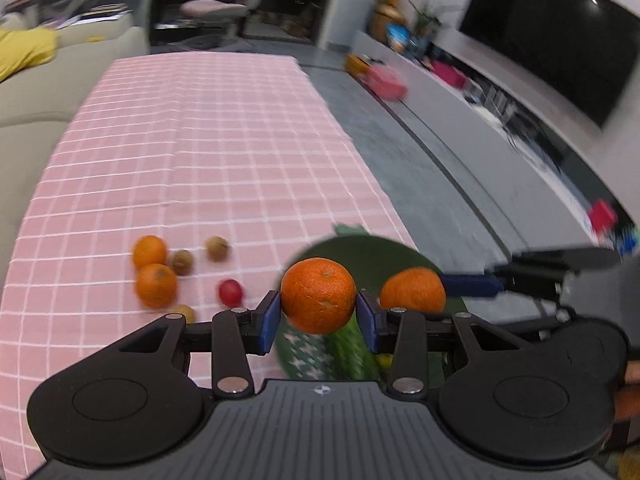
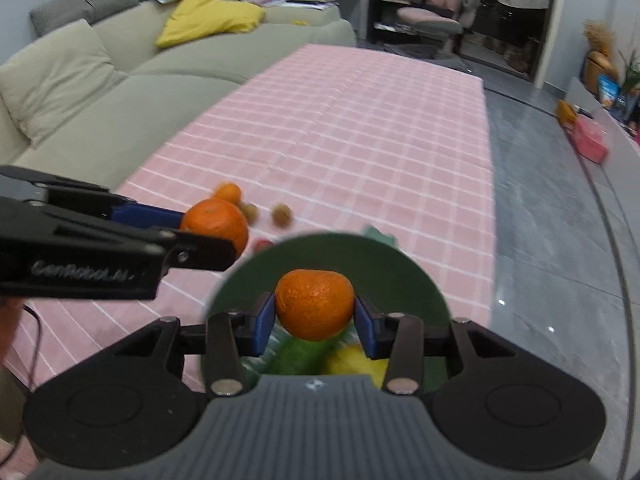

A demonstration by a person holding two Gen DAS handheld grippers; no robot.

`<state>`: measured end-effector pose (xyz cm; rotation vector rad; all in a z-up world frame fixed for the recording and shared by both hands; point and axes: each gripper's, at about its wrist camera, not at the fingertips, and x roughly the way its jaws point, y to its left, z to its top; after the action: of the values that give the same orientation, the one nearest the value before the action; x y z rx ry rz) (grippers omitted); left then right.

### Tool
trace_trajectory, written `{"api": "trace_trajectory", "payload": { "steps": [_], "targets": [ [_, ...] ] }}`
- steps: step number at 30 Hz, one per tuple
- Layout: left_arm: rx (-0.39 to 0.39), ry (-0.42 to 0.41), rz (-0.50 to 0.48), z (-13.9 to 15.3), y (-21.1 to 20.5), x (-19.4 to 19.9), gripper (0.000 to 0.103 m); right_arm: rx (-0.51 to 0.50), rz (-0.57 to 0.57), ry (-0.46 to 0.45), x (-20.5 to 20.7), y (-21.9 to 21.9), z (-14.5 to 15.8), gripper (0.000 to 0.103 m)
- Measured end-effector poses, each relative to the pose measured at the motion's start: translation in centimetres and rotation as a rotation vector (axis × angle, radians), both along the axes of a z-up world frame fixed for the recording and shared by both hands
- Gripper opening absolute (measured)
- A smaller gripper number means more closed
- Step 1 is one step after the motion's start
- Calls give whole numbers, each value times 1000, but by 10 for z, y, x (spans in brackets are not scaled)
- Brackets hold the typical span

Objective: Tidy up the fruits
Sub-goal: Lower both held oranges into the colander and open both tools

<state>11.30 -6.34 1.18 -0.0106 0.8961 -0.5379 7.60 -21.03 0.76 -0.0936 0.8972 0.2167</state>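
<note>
Both grippers clenched on oranges above the green bowl (image 2: pixel 424 280)

Left gripper (image 1: pixel 318 312) grasps an orange (image 1: pixel 318 295), right gripper (image 2: pixel 315 316) another orange (image 2: pixel 315 304); lower each just ahead into bowl, releasing gently

Two oranges hang above the green plate (image 2: pixel 416 280), low in both frames — one (image 1: pixel 318 295) pinched at centre, the other (image 2: pixel 315 304) just right of it. A cucumber (image 2: pixel 300 354) and a lemon (image 2: pixel 354 362) lie on the plate. At lower left, two more oranges (image 1: pixel 154 272), three brown fruits (image 1: pixel 217 248) and a red one (image 1: pixel 230 292) sit blurred on the counter.
</note>
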Motion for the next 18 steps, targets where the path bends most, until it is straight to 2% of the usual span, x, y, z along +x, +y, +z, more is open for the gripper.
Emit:
{"api": "trace_trajectory", "payload": {
  "steps": [4,7,15,18],
  "targets": [
    [52,4,-83,-10,-24,-11,46,-54,-34,26,-4,-16,-11,40],
    [96,14,-110,-18,-35,-12,46,-70,-44,50,-4,-23,-19,40],
    [142,75,-100,-39,-41,-6,46,-123,-27,84,3,-22,-36,40],
    [151,92,-92,-44,-40,-2,46,-153,-4,71,4,-18,-38,40]
  ]
}}
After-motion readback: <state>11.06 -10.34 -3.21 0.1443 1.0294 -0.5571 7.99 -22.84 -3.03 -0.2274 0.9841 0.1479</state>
